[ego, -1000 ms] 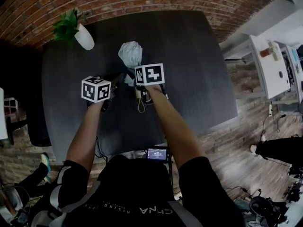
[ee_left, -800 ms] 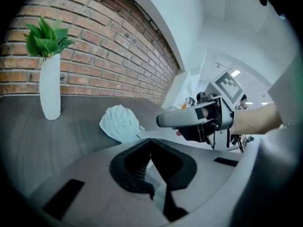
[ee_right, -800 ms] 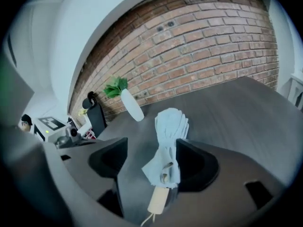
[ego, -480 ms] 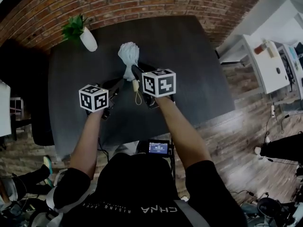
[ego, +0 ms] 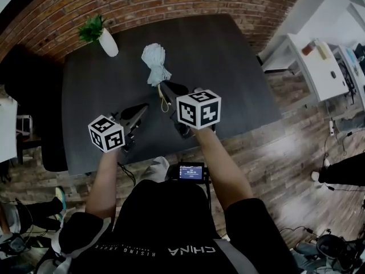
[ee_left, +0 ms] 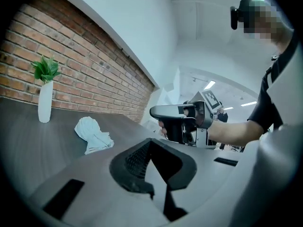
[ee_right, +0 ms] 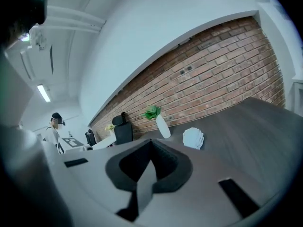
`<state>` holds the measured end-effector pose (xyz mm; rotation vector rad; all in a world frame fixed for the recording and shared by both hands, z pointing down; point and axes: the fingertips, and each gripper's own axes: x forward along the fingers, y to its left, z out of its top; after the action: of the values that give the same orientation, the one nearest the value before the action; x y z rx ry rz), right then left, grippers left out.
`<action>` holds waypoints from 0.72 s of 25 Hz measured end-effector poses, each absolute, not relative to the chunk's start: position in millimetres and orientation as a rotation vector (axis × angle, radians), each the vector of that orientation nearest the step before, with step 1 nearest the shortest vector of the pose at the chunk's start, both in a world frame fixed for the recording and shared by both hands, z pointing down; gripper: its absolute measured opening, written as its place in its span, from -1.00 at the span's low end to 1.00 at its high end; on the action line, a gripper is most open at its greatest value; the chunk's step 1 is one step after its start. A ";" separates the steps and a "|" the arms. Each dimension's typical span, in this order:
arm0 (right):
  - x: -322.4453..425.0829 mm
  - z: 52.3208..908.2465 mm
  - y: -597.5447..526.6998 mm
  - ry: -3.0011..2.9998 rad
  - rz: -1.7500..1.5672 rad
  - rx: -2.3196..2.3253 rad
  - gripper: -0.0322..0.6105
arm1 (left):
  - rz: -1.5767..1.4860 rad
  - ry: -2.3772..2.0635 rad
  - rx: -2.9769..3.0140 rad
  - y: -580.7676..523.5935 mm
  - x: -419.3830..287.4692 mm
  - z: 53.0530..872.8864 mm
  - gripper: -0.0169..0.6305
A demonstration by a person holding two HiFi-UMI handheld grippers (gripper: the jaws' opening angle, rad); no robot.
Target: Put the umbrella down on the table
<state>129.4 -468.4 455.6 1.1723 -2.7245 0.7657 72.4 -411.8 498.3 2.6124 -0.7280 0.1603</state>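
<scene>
- Both grippers have pulled back and up from the umbrella [ego: 155,63]. It now lies free on the table [ego: 239,84], at 12 o'clock from them, so I judge the task done.
- The right gripper [ee_right: 151,143] has closed fully on nothing, and the left gripper [ee_left: 150,143] is closed and empty too.
- The vase [ego: 108,43], at 10 o'clock from the umbrella, holds a green plant [ego: 91,28].

Umbrella [ee_left: 92,134] handle hidden behind left claw [ee_left: 151,148] body.
</scene>
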 end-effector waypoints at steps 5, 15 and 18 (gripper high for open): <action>131.8 455.8 -423.3 -2.734 0.722 1.187 -0.87 | 0.132 -0.699 2.644 -366.1 64.0 499.1 -0.94; 154.8 478.2 -365.3 -2.637 0.632 1.305 -0.87 | 0.074 -0.719 2.683 -317.4 43.7 497.3 -0.94; 156.2 470.9 -365.1 -2.652 0.629 1.320 -0.87 | 0.065 -0.723 2.697 -315.7 43.4 491.8 -0.94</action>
<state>156.2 -365.1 470.9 1.3199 -2.6515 0.6286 43.4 -315.7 491.8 2.6971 -0.7234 0.0653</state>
